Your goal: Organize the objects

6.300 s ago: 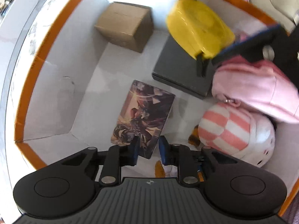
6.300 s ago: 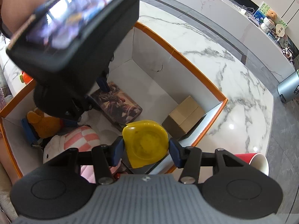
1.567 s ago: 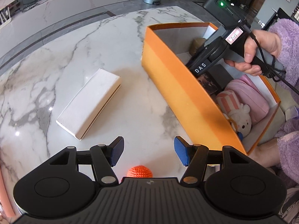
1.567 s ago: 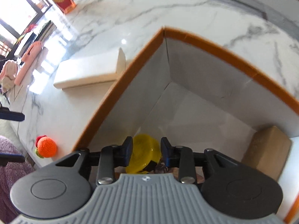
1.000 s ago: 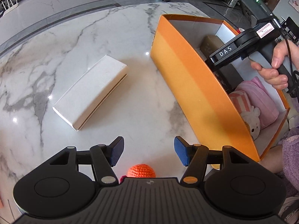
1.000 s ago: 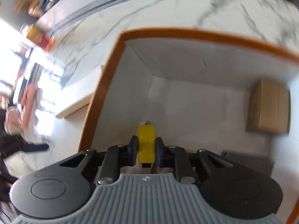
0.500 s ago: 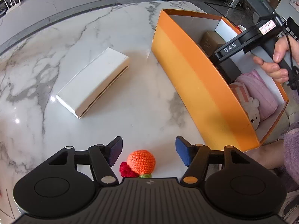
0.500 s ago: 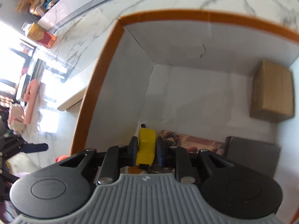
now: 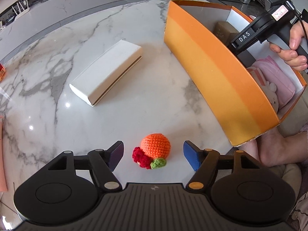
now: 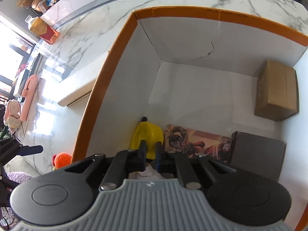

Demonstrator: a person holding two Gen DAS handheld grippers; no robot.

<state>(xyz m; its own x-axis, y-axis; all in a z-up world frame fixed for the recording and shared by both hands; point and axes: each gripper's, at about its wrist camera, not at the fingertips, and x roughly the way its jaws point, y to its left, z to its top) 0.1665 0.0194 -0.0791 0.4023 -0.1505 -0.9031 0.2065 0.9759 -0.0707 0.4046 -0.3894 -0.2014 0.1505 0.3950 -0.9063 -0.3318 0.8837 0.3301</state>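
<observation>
2 grippers at an orange box (image 9: pixel 221 73) on a marble table (image 9: pixel 134 38).
Left gripper (image 9: pixel 153 155): jaws opening, straddling the crochet orange (image 9: pixel 155 148) without touching. Right gripper (image 10: pixel 149 155): jaws together inside the box, above the yellow toy (image 10: pixel 147 134).

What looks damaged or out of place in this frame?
The orange box has a crack in its white inner far wall. The yellow dish stands on edge in the box's corner instead of lying flat. Nothing looks spilled.
</observation>
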